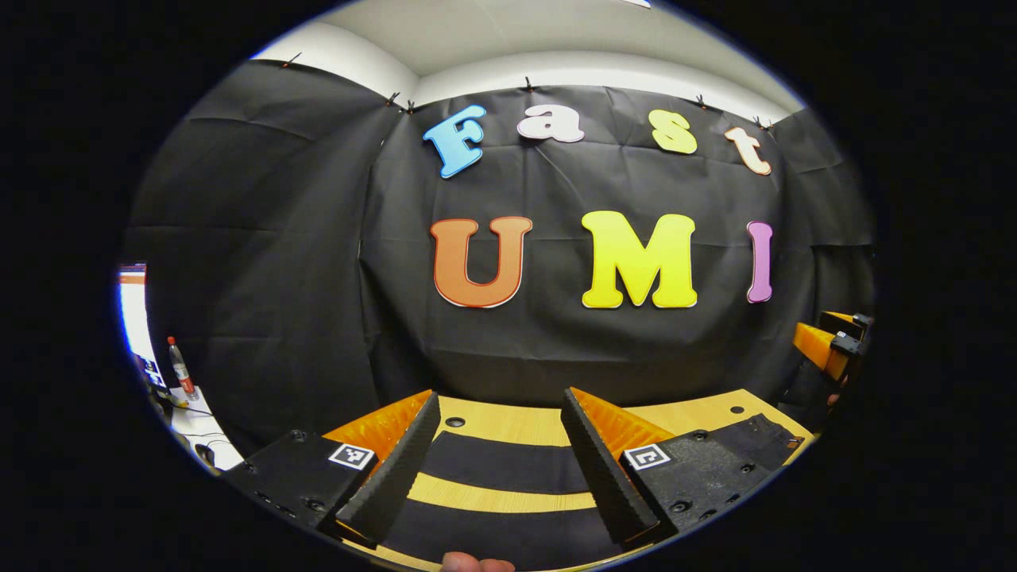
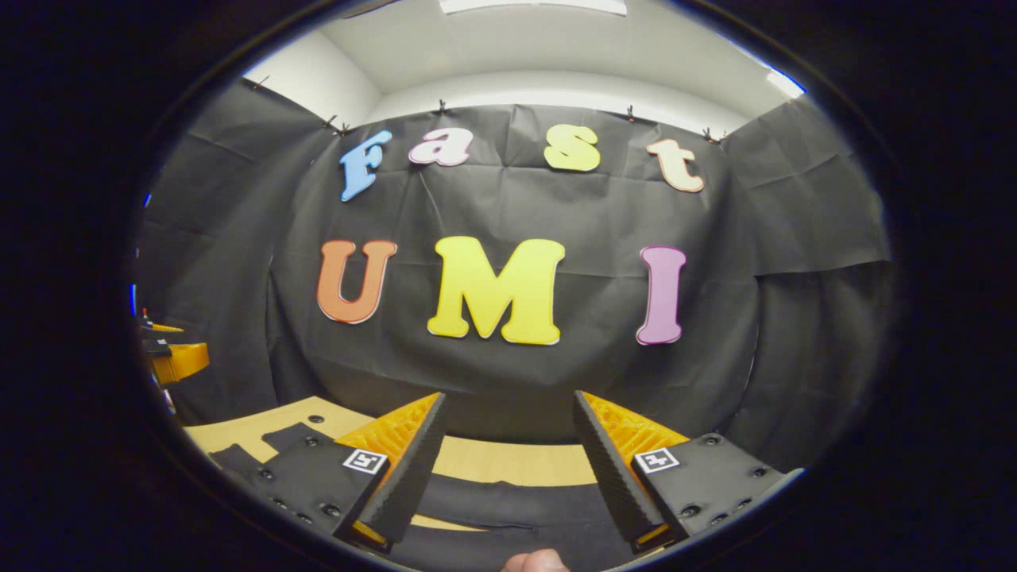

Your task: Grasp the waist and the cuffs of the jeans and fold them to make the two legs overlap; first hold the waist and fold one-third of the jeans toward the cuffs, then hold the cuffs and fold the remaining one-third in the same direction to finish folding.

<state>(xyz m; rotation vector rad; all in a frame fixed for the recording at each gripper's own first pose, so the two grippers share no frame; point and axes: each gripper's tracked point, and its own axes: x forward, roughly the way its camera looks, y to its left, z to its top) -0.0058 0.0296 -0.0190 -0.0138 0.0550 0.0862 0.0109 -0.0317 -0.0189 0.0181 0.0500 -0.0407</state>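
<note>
While both grippers hovered open and empty, the left gripper and right gripper faced black jeans lying flat on the tabletop, legs apart, long axis running crosswise.

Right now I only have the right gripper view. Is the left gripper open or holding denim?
Observer: The left gripper is open, with nothing between its fingers.
Operator: What's under it?
Observer: The jeans lie there flat as two dark bands, with a bare strip of table between them.
Operator: Anything off to its side?
Observer: A bottle stands on a white desk at the left edge of the left gripper view.
</note>
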